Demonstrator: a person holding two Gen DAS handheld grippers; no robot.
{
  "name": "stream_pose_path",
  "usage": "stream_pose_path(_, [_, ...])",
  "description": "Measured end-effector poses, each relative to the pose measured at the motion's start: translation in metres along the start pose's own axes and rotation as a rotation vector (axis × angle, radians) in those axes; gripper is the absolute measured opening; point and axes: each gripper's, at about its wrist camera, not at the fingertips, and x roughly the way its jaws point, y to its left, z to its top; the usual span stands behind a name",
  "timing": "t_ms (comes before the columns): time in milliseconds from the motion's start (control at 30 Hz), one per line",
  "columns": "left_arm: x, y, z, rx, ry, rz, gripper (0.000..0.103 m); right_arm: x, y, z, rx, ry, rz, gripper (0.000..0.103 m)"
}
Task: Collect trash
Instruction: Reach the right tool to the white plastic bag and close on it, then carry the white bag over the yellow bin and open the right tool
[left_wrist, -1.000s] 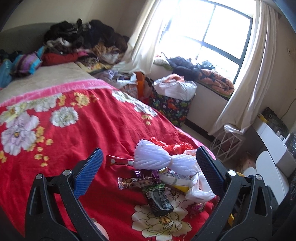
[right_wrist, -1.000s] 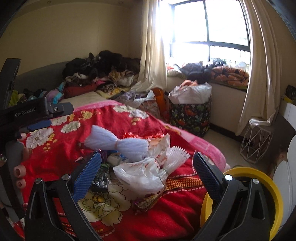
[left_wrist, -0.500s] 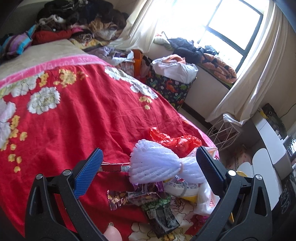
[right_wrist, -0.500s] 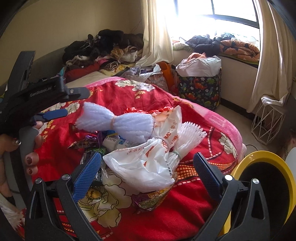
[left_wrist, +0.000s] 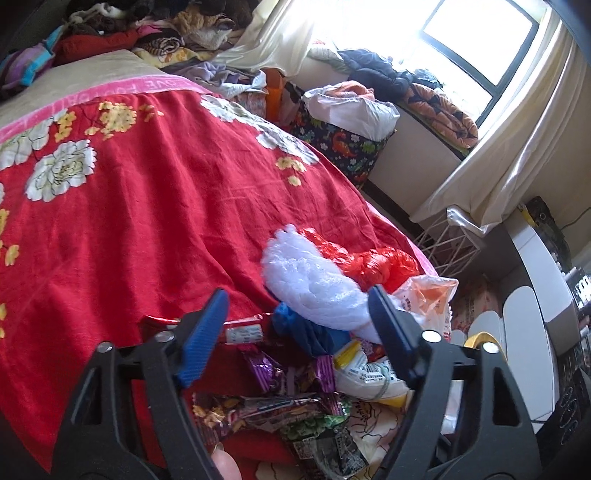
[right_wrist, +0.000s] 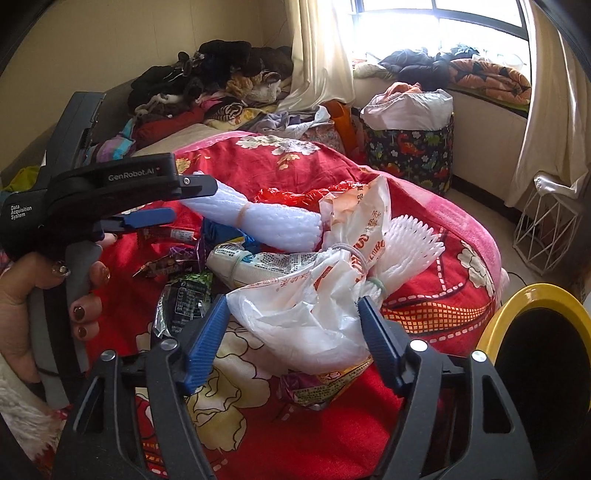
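Right now your left gripper (left_wrist: 297, 317) hangs with its jaws spread wide over the trash heap on the red flowered bedspread (left_wrist: 140, 221), and nothing sits between the blue pads. Beneath it lie a white foam net (left_wrist: 314, 280), a crumpled red plastic bag (left_wrist: 373, 264), a blue wrapper (left_wrist: 314, 332) and purple snack wrappers (left_wrist: 266, 365). Your right gripper (right_wrist: 293, 332) is also wide apart, its two fingers flanking the white plastic bag (right_wrist: 306, 314) printed with red characters; whether the pads touch the bag, you cannot tell from this view. A second white foam net (right_wrist: 410, 247) fans out behind the bag, tied with a band. A green and black wrapper (right_wrist: 184, 295) lies just left of the bag. The yellow-rimmed bin (right_wrist: 539, 332) stands beside the bed at your lower right, apart from the heap. A dinosaur-print basket (right_wrist: 410, 151) sits below the window.
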Motion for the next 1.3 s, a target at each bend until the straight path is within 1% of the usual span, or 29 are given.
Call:
stream_pose_path(67, [0.001, -0.002, -0.001, 0.006, 0.005, -0.009, 0.063, 0.000, 0.000, 0.000, 0.000, -0.002, 0.007, 0.061])
stream_pose_path(133, [0.002, -0.002, 0.001, 0.000, 0.008, -0.017, 0.063, -0.002, -0.001, 0.000, 0.005, -0.006, 0.008, 0.059])
stream_pose_path(300, [0.003, 0.004, 0.009, -0.071, 0.004, -0.059, 0.063, -0.006, -0.006, 0.001, 0.022, -0.018, 0.008, 0.055])
stream_pose_path(333, [0.003, 0.004, 0.011, -0.079, 0.003, -0.065, 0.063, -0.006, -0.007, 0.001, 0.024, -0.020, 0.007, 0.053])
stream_pose_path(367, [0.004, 0.004, 0.013, -0.088, 0.005, -0.076, 0.057, -0.006, -0.008, 0.001, 0.025, -0.020, 0.008, 0.051])
stream_pose_path(400, [0.004, 0.004, 0.014, -0.097, 0.010, -0.088, 0.046, -0.007, -0.009, 0.001, 0.025, -0.023, 0.007, 0.051])
stream_pose_path(500, [0.005, 0.001, 0.015, -0.102, 0.019, -0.094, 0.025, -0.008, -0.010, 0.002, 0.025, -0.026, 0.005, 0.047])
stream_pose_path(567, [0.000, -0.005, 0.014, -0.083, 0.002, -0.098, 0.022, -0.010, -0.010, 0.002, 0.029, -0.038, 0.007, 0.042])
stream_pose_path(600, [-0.004, -0.007, 0.014, -0.079, -0.007, -0.104, 0.020, -0.012, -0.011, 0.002, 0.030, -0.046, 0.006, 0.041])
stream_pose_path(733, [-0.027, -0.017, 0.016, -0.053, -0.073, -0.124, 0.017, -0.022, -0.015, 0.004, 0.047, -0.086, 0.005, 0.035])
stream_pose_path(833, [-0.049, -0.025, 0.018, -0.046, -0.133, -0.145, 0.017, -0.034, -0.020, 0.007, 0.068, -0.127, 0.010, 0.035])
stream_pose_path(933, [-0.065, -0.032, 0.021, -0.038, -0.170, -0.166, 0.017, -0.047, -0.026, 0.012, 0.092, -0.159, 0.009, 0.035])
stream_pose_path(1067, [-0.084, -0.050, 0.022, 0.004, -0.204, -0.188, 0.017, -0.067, -0.035, 0.016, 0.121, -0.204, 0.001, 0.035])
stream_pose_path(1300, [-0.098, -0.077, 0.018, 0.067, -0.223, -0.219, 0.017, -0.100, -0.062, 0.014, 0.163, -0.263, -0.050, 0.035])
